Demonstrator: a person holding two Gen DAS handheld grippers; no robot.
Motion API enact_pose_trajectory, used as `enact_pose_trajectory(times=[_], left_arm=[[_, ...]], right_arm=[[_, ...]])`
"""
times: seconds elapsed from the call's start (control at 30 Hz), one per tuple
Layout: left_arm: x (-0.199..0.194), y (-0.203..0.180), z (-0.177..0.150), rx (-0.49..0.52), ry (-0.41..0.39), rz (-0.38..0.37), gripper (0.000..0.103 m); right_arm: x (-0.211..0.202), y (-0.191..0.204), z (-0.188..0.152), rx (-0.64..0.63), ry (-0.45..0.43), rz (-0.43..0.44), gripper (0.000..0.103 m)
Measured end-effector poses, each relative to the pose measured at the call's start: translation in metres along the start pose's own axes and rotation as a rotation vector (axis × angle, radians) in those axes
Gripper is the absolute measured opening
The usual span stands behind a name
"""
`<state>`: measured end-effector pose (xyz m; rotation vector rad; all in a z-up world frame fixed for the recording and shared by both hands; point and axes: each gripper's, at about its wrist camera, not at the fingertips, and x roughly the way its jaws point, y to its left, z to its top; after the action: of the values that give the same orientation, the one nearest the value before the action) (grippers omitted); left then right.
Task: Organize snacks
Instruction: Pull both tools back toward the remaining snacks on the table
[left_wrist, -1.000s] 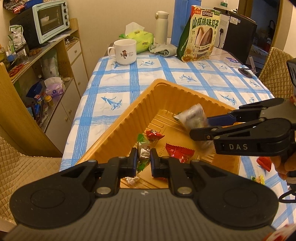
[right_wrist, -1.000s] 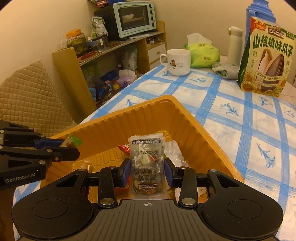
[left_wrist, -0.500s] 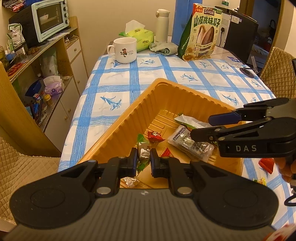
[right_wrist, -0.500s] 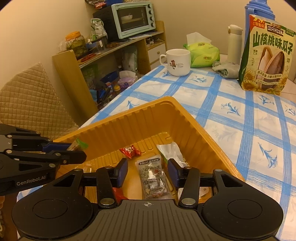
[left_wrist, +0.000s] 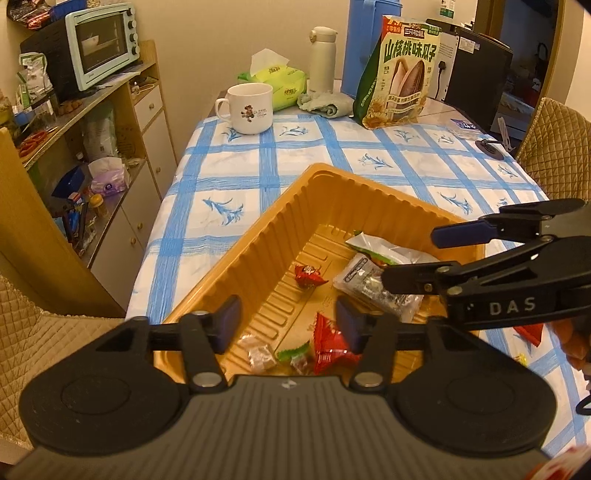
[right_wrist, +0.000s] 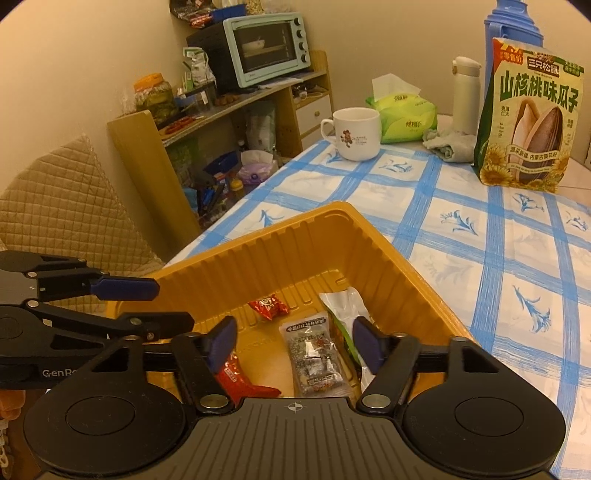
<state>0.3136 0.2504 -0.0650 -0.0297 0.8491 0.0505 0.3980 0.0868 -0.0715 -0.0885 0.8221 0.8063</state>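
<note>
An orange plastic tray (left_wrist: 258, 243) sits on the blue-checked tablecloth; it also shows in the right wrist view (right_wrist: 280, 251). Inside lie a clear snack packet (right_wrist: 314, 358), a white-green packet (right_wrist: 343, 306), a small red candy (right_wrist: 267, 307), a red wrapper (left_wrist: 332, 343) and small candies (left_wrist: 262, 356). My left gripper (left_wrist: 288, 325) is open and empty above the tray's near end. My right gripper (right_wrist: 295, 341) is open and empty above the clear packet (left_wrist: 369, 284).
A white mug (left_wrist: 251, 107), tissue pack (left_wrist: 273, 83), thermos (left_wrist: 322, 59), blue jug and sunflower-seed bag (left_wrist: 399, 70) stand at the table's far end. Red snacks (left_wrist: 530, 332) lie on the cloth right of the tray. A shelf with an oven (left_wrist: 99, 48) stands left.
My right gripper opened and dropped the clear snack packet into the tray. My left gripper opened and let its small green-wrapped candy fall into the tray's near end.
</note>
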Motion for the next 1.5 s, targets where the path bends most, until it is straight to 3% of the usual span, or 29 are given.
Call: enact_pose_trajectory(times=[0.37, 0.57, 0.97, 1.5], left_arm=[[-0.035, 0.004, -0.015, -0.044, -0.007, 0.009, 0.075], [-0.057, -0.003, -0.025, -0.054, -0.018, 0.012, 0.08], [-0.1, -0.035, -0.051, -0.061, -0.036, 0.0, 0.08], [-0.14, -0.115, -0.101, -0.075, -0.009, -0.002, 0.08]], right_arm=[[-0.025, 0.002, -0.014, 0.038, -0.01, 0.001, 0.081], [-0.048, 0.007, -0.022, 0.052, -0.036, 0.006, 0.084], [-0.108, 0.015, -0.056, 0.073, -0.076, 0.019, 0.086], [-0.189, -0.005, -0.13, 0.075, -0.06, 0.014, 0.087]])
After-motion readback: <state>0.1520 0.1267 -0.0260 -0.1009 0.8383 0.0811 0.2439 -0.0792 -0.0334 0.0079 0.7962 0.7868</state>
